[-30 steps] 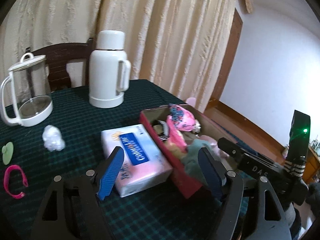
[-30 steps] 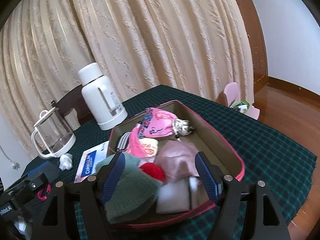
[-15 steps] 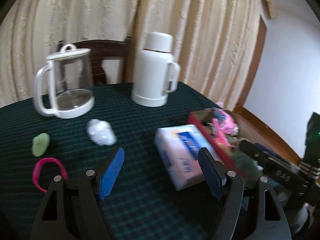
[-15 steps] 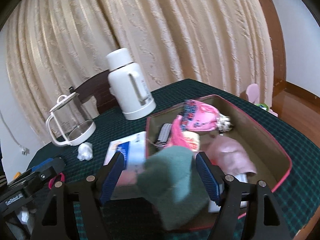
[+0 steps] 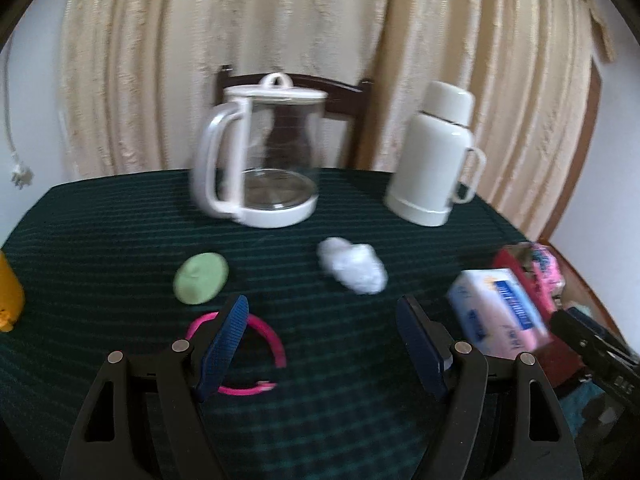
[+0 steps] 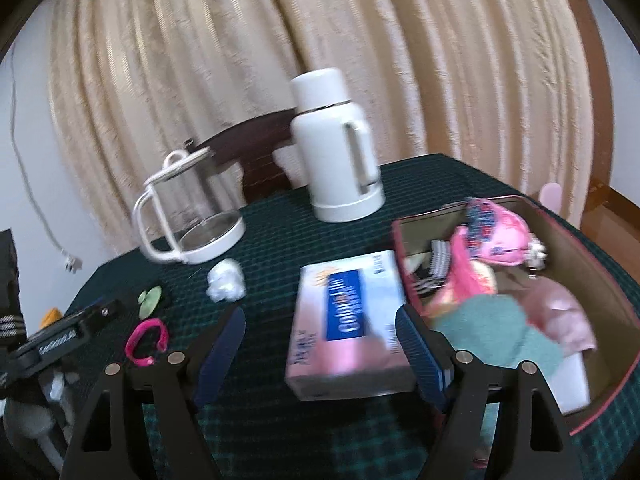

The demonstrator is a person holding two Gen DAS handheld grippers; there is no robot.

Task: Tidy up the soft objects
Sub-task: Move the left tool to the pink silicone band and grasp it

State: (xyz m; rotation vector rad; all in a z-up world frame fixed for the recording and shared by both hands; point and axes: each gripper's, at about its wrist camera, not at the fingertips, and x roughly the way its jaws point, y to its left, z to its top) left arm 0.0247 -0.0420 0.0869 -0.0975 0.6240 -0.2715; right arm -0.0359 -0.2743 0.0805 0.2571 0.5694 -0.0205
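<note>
A dark green checked table (image 5: 120, 216) is filling both views under a cream curtain (image 6: 240, 60), with a dark chair (image 5: 340, 96) standing behind it. The red-rimmed box (image 6: 600, 248) is sitting to the right of the right gripper's fingers, holding a heap of soft things: a green cloth (image 6: 496, 332) is lying at its near edge just past the right fingertip, a pink cloth (image 6: 560, 312) is lying beside that, and a pink patterned pouch (image 6: 500, 232) is resting farther back. A tissue pack (image 6: 348, 320) is lying flat between the right gripper's fingers and a little ahead, touching the box's left wall. A white flask (image 5: 436, 156) is standing far ahead and to the right of the left gripper's fingers, and a glass kettle (image 5: 264, 156) is standing straight ahead of them. A white wad (image 5: 354, 266) is lying ahead of the gap between the left fingers, apart from both, and a green pad (image 5: 201, 278) is lying just ahead of the left fingertip. A pink band (image 5: 272, 344) is lying on the cloth with the left fingertip passing over its rim; touching or not, I cannot tell. The left gripper (image 5: 322, 344) is hovering with fingers spread wide and holding nothing. The right gripper (image 6: 320, 344) is likewise gaping apart, with nothing between its pads.
</note>
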